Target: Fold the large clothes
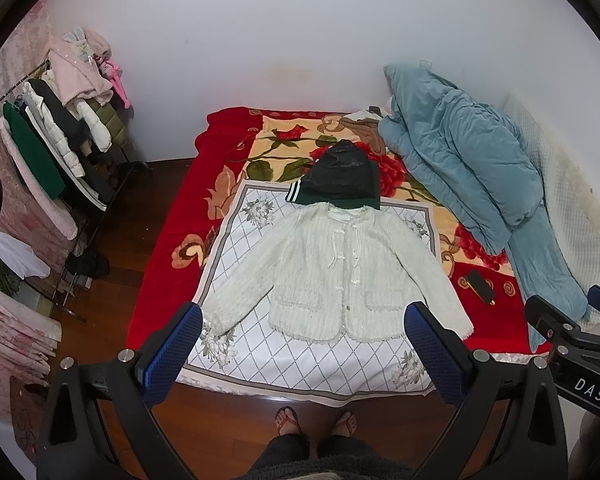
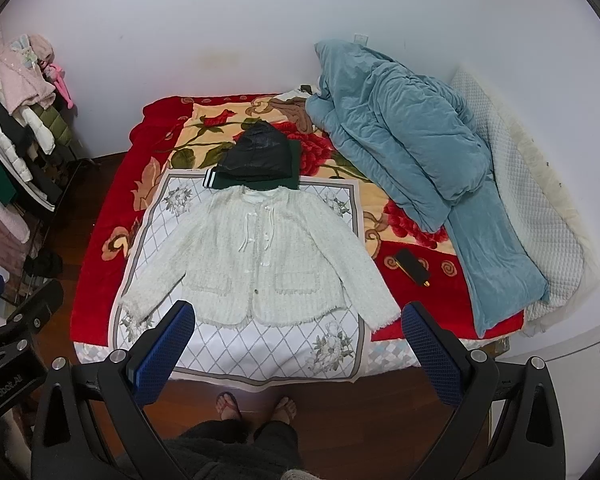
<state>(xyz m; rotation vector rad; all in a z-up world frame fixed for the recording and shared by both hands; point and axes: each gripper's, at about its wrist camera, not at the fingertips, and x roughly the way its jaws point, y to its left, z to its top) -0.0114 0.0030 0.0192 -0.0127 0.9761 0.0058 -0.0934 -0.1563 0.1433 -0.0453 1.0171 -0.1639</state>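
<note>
- 1 white jacket (image 1: 332, 268) (image 2: 256, 264), flat and face up on the patterned cloth (image 1: 300, 360) (image 2: 260, 352), sleeves spread out to both sides, front buttoned
- cloth lies on top of 1 red floral blanket (image 1: 160, 280) (image 2: 100, 288) covering the bed
- 1 pile of dark folded clothes (image 1: 340, 176) (image 2: 258, 158) just past the jacket collar, touching it; black item on top, green one with striped trim under it; can't tell exact item count in the pile
- 1 blue quilt (image 1: 472, 168) (image 2: 412, 144) bunched along the bed's right side, by the wall
- 1 small black object (image 1: 480, 286) (image 2: 411, 266) on the blanket right of the jacket's sleeve, apart from it; can't tell what it is
- 1 clothes rack (image 1: 60, 140) (image 2: 16, 128) at left, many garments, not countable
- left gripper (image 1: 302, 344): fingers wide apart, nothing between, held above the jacket hem
- right gripper (image 2: 298, 342): same, fingers spread, empty, above the hem
- 2 feet in sandals (image 1: 316, 424) (image 2: 256, 406) on the wood floor at the bed's near edge
- readable text: "DAS" on the right gripper body in the left wrist view; "GenRobot.AI" on the left gripper body in the right wrist view
</note>
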